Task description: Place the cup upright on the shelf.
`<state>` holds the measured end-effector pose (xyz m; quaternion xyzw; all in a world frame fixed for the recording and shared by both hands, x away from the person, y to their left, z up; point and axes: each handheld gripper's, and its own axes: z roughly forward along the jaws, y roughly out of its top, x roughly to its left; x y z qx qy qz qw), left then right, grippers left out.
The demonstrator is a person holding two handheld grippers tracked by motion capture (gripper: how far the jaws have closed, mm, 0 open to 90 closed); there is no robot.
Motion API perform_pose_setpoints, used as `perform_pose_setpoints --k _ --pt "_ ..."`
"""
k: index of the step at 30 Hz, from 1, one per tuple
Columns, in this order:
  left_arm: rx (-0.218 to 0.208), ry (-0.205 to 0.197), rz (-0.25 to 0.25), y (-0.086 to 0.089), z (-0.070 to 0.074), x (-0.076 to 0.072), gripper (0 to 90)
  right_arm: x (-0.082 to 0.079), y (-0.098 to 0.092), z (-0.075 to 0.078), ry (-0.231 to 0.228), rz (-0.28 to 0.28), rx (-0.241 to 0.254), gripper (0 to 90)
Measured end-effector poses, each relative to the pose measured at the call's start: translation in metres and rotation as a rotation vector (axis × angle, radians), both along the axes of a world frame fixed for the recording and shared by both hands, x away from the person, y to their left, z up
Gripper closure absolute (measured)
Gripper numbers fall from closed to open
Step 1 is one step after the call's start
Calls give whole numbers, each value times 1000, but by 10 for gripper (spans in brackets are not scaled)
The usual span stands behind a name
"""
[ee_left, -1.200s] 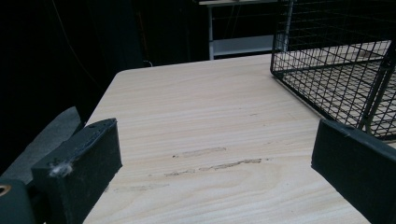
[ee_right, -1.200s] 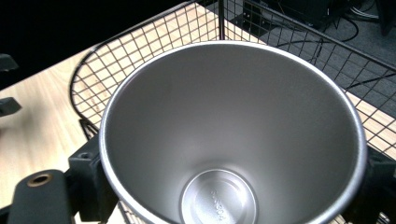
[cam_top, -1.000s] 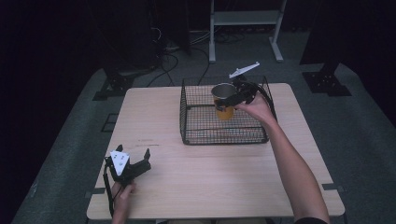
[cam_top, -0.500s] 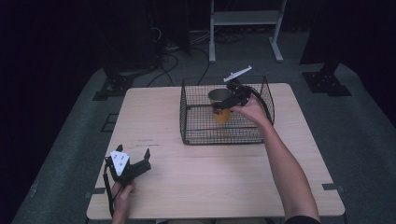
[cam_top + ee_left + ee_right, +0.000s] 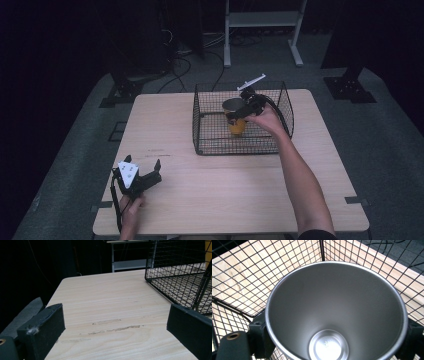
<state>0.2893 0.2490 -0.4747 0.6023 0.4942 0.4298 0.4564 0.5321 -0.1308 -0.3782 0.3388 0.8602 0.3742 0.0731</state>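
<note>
Right claw (image 5: 239, 113) clamped around cup (image 5: 236, 119) in basket (image 5: 200, 127)

Overhead forward-down; low tabletop; perhaps point-blank; shared basket (image 5: 242, 120).

Left gripper (image 5: 144, 170): near the person's edge at the left, jaws spread wide, nothing between them.
Left hand (image 5: 131, 204): wraps the handle from below.
Right gripper (image 5: 241, 110): far out and raised, jaws pressed against something on both sides.
Right hand (image 5: 267, 119): behind it.
Right forearm (image 5: 302, 182): stretched forward, bare.
</note>
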Motion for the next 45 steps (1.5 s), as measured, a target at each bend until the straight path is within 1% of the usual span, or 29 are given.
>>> perform_pose_setpoints --k 5,14,20,24,25,28,36,45 --pt "1 -1 -1 0 0 0 8 2 2 -4 -1 -5 -12 125" --pt "0 0 0 0 0 0 8 5 5 -9 0 -3 -11 125" --pt "-1 0 1 0 0 0 8 7 6 -14 10 -12 -21 124" --pt "-1 0 0 0 0 0 8 8 7 -19 18 -7 -30 124" --pt "-1 0 0 0 0 0 8 8 7 -19 13 -8 -21 124" --pt "-1 0 1 0 0 0 8 8 6 -20 13 -9 -19 124" --pt "-1 0 0 0 0 0 8 5 2 -19 11 -2 -37 124" --pt "1 1 1 0 0 0 8 3 -2 -20 8 -3 -41 123"
